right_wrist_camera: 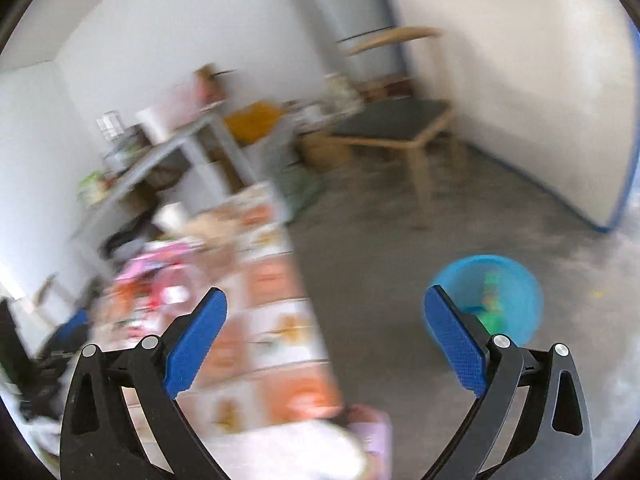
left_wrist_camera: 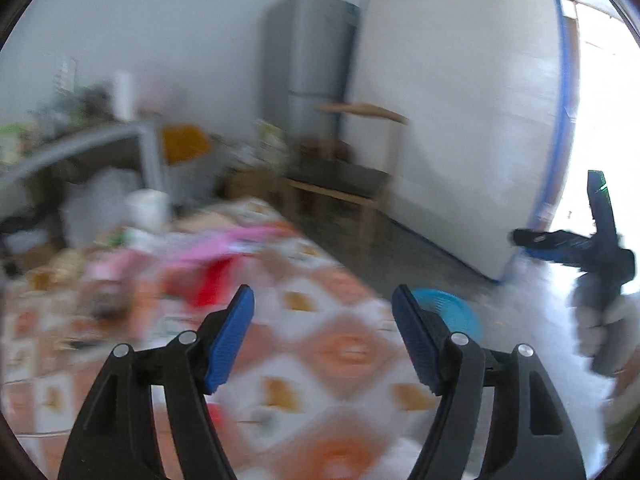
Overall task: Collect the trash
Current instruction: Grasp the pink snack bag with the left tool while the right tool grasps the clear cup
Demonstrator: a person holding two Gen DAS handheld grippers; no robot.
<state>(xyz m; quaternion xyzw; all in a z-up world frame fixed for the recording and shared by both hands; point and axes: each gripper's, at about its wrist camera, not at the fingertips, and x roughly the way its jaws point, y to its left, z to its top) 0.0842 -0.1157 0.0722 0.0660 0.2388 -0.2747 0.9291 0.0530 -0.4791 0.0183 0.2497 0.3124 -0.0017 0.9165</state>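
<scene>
Grey concrete floor [right_wrist_camera: 400, 248] runs beside my patterned table [right_wrist_camera: 276, 320]. Off its right edge on the floor stands the blue bin [right_wrist_camera: 490, 296], green trash inside. My left gripper [left_wrist_camera: 322, 340] and right gripper [right_wrist_camera: 326, 344] both gape empty.

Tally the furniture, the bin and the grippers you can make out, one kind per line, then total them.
Wooden chair: 1
Grey fridge: 1
Blue bin: 1
Patterned table: 1
Grippers, left gripper and right gripper: 2
Total: 6
</scene>
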